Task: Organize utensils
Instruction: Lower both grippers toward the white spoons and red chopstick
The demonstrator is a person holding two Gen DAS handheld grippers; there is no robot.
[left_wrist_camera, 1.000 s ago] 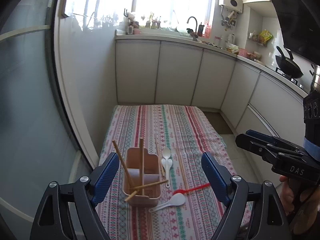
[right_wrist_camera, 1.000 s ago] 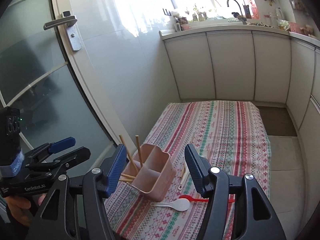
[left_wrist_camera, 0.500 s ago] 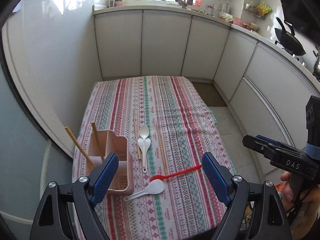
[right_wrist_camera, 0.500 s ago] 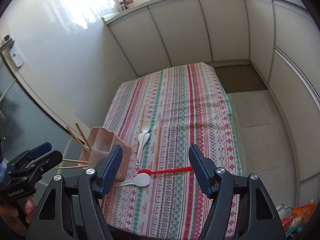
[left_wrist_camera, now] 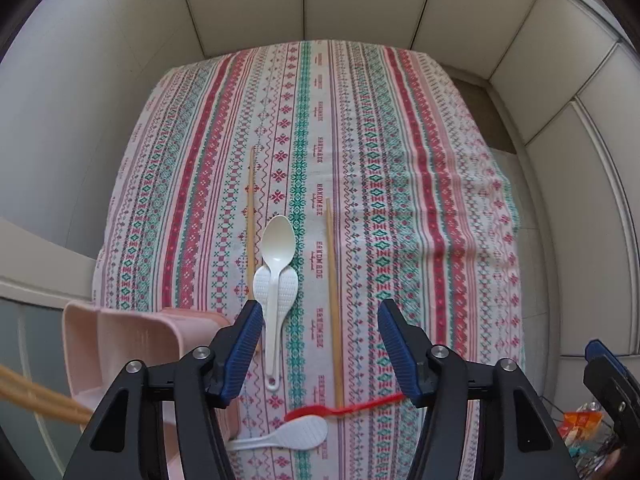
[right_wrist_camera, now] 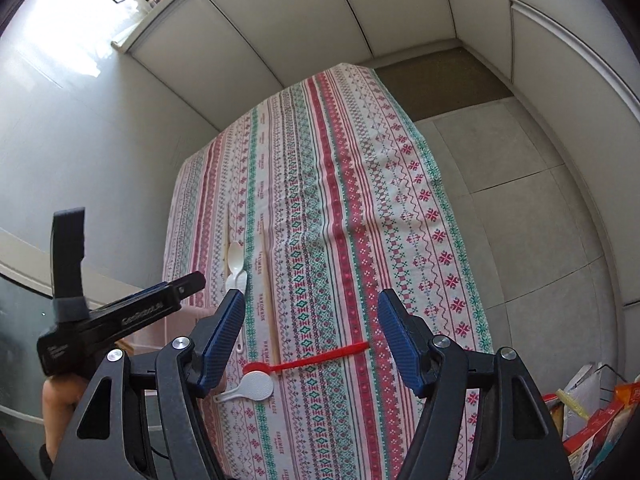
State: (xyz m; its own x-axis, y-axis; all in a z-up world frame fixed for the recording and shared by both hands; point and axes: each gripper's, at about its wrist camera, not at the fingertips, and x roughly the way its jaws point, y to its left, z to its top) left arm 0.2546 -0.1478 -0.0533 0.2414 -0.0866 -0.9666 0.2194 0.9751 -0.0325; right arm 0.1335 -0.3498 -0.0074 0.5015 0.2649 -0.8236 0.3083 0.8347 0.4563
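My left gripper (left_wrist_camera: 320, 340) points steeply down over the striped tablecloth (left_wrist_camera: 420, 200), its jaws closing on air. Between them, lower down on the cloth, I see a white spoon (left_wrist_camera: 279, 240) lying across two white paddle spoons (left_wrist_camera: 289, 286) and a wooden chopstick (left_wrist_camera: 333, 300). A second chopstick (left_wrist_camera: 251, 208) lies left of the spoons. Nearer me are a red spoon (left_wrist_camera: 344, 406) and a white rice spoon (left_wrist_camera: 296, 434). The pink holder (left_wrist_camera: 128, 344) with chopsticks (left_wrist_camera: 36, 396) stands at lower left. My right gripper (right_wrist_camera: 312, 336) hangs open above the red spoon (right_wrist_camera: 312, 360).
White cabinet doors (left_wrist_camera: 360, 0) close off the far end and the right side. Beyond the table's right edge is grey tiled floor (right_wrist_camera: 520, 200), and bags (right_wrist_camera: 592, 412) lie on it at lower right. A pale wall (right_wrist_camera: 100, 140) runs along the left.
Both grippers have come down and tipped toward the table, so the window and counter have left view. The left jaws have narrowed. The holder has slid to the left view's lower left.
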